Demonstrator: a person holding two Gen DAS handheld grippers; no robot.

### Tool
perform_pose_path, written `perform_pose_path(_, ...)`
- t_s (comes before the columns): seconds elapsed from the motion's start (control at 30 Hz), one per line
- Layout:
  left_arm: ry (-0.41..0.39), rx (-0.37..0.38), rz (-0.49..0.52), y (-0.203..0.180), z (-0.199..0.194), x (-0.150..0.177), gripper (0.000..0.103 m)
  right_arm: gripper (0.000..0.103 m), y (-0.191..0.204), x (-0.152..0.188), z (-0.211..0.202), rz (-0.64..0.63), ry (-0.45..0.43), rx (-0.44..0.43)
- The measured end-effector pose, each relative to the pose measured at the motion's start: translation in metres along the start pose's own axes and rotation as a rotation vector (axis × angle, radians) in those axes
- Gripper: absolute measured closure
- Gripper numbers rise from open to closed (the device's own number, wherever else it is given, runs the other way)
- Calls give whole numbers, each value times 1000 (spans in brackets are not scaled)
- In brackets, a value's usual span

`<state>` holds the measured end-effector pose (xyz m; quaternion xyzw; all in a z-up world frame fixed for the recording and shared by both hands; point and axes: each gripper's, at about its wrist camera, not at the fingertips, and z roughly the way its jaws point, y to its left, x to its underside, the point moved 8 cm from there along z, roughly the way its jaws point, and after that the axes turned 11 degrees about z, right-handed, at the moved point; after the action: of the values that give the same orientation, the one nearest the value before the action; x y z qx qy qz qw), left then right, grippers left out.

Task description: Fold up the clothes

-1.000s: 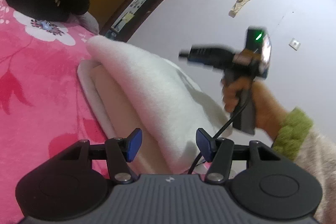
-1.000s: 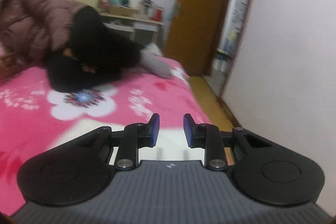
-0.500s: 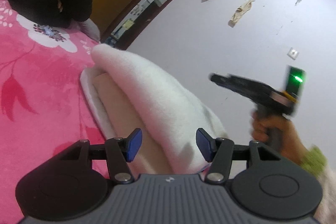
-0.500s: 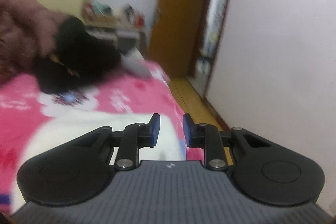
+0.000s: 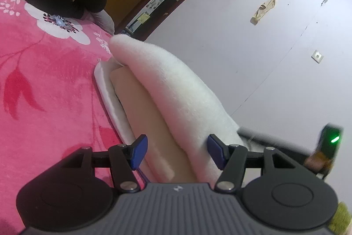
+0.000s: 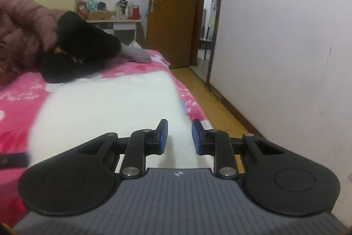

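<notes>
A white fleece garment (image 5: 176, 89) lies on the pink floral bedspread (image 5: 44, 91), with one half folded over its beige lining (image 5: 145, 107). My left gripper (image 5: 178, 153) is open wide at the garment's near end, and the folded edge lies between its blue pads without being pinched. In the left wrist view the right gripper (image 5: 327, 147) is a blur with a green light, low at the garment's right side. In the right wrist view the white garment (image 6: 110, 107) fills the middle. My right gripper (image 6: 179, 138) hovers just over it, narrowly open, with nothing between its pads.
A pile of black clothing (image 6: 81, 52) and a pink puffy jacket (image 6: 24, 23) lies at the far end of the bed. On the right, a strip of wooden floor (image 6: 209, 98) runs between the bed edge and the white wall (image 6: 286, 58). A brown door (image 6: 173, 3) stands beyond.
The right gripper has dropped from mid-air beside the garment to low over it, so the white fleece now fills its view. My left gripper has barely moved and stays open.
</notes>
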<state>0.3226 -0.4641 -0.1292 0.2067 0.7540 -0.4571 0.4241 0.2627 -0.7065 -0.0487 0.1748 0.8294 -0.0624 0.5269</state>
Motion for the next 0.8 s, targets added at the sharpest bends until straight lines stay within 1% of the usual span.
perform_pose_path(0.03, 4, -1, 7, -1, 0, 1, 42, 83, -2, 14, 6, 1, 39, 20)
perform_pose_path(0.07, 3, -5, 15, -2, -1, 1, 42, 83, -4, 26, 13, 6, 56, 41)
perform_pose_path(0.13, -5, -22, 34, -2, -4, 1, 43, 83, -3, 24, 11, 21, 53, 70)
perform_pose_path(0.17, -11, -29, 36, -1, -4, 0, 42, 83, -2, 18, 4, 55, 50, 73)
perform_pose_path(0.23, -18, -33, 35, 0, -4, -1, 42, 84, 14, 14, -17, 73, 15, 17)
perform_pose_path(0.3, -19, -42, 55, -3, -3, -1, 42, 84, 31, 13, -41, 75, -26, -48)
perform_pose_path(0.33, -21, -49, 73, -5, -4, -1, 43, 85, 37, 21, -40, 55, -17, -55)
perform_pose_path(0.43, -20, -68, 117, -9, -5, 0, 43, 85, 51, 58, -22, -40, 57, -35)
perform_pose_path(0.47, -26, -74, 128, -10, -6, -1, 43, 85, 54, 59, -24, -37, 61, -27)
perform_pose_path(0.5, -28, -77, 133, -10, -7, -1, 43, 85, 55, 52, -30, -16, 53, -19)
perform_pose_path(0.57, -32, -84, 144, -12, -7, -3, 43, 86, 63, 41, -49, 32, 18, -82)
perform_pose_path(0.63, -29, -101, 168, -14, -8, -3, 43, 86, 74, 43, -57, 21, 12, -119)
perform_pose_path(0.73, -12, -152, 218, -16, -14, -2, 43, 86, 74, 56, -85, 85, 45, -143)
perform_pose_path(0.8, -13, -210, 271, -20, -25, -5, 43, 85, 74, 65, -106, 137, 70, -158)
